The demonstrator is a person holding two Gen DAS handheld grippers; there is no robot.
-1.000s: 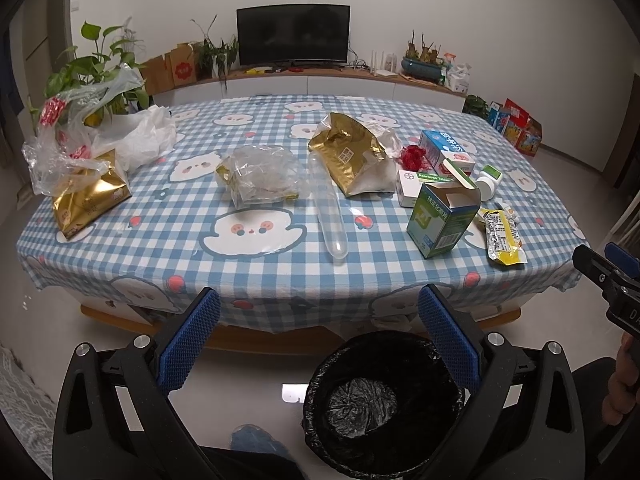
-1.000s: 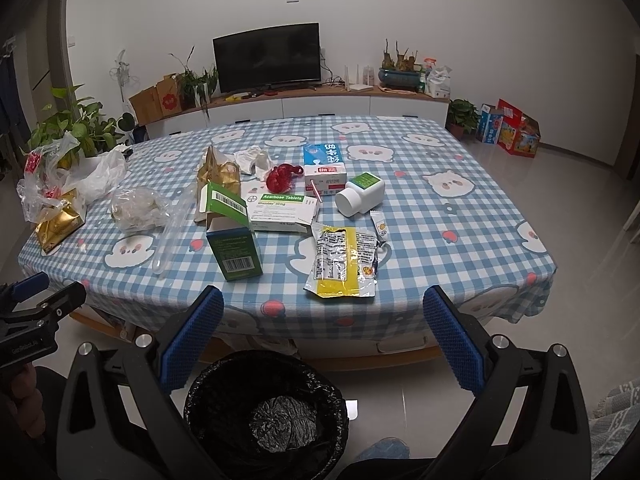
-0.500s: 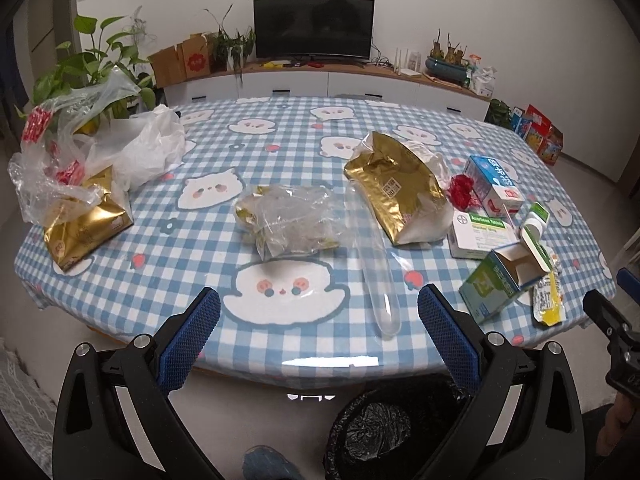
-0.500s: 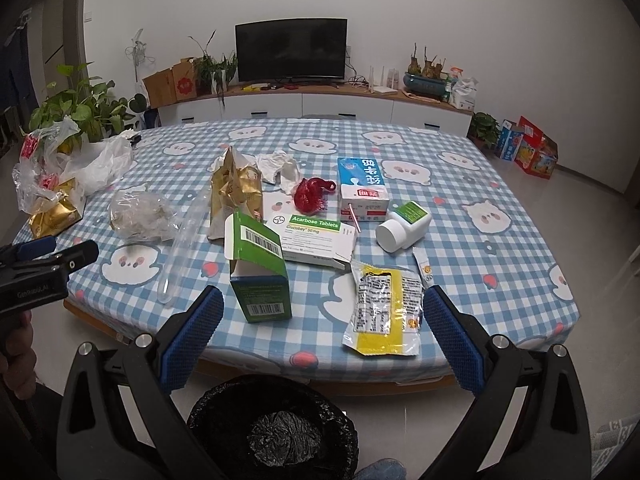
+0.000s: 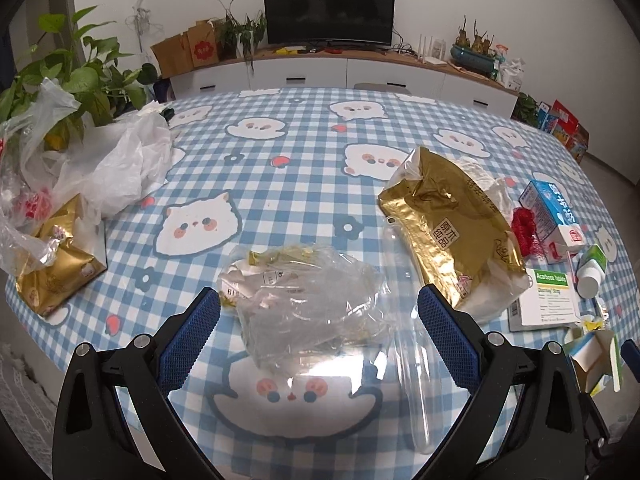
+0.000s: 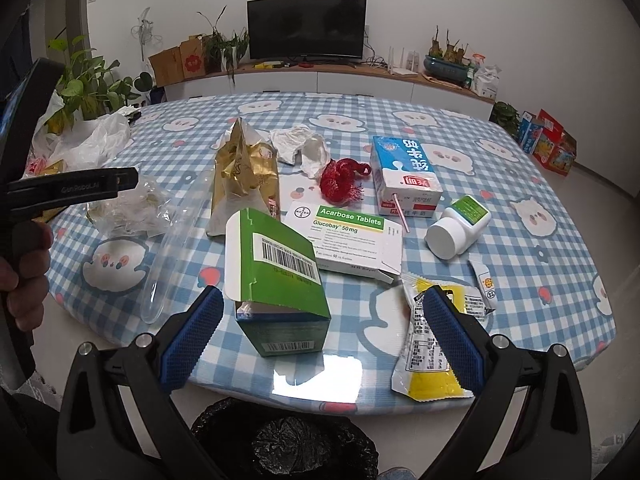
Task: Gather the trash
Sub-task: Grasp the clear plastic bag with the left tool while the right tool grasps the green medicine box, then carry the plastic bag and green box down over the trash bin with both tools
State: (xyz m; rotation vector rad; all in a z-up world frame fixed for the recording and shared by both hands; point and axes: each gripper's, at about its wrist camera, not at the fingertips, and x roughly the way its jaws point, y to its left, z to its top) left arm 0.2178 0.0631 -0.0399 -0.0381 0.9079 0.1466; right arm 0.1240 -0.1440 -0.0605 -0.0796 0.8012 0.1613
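The left gripper (image 5: 318,332), jaws wide apart, had an unobstructed way to the crumpled clear plastic wrapper (image 5: 308,296) lying between them. A clear plastic tube (image 5: 408,360) lay just to its right, and the gold foil bag (image 5: 452,224) rose beyond that. Ahead of the right gripper (image 6: 320,330), the open green carton (image 6: 276,280) blocked the Acarbose tablet box (image 6: 352,240); the yellow sachet (image 6: 432,344) lay under its right finger.

Blue-and-white checked tablecloth with white cartoon faces (image 5: 304,176); crumpled gold foil bag (image 5: 448,224) beyond the right blue-padded finger (image 5: 448,344); green cardboard box (image 6: 276,280).
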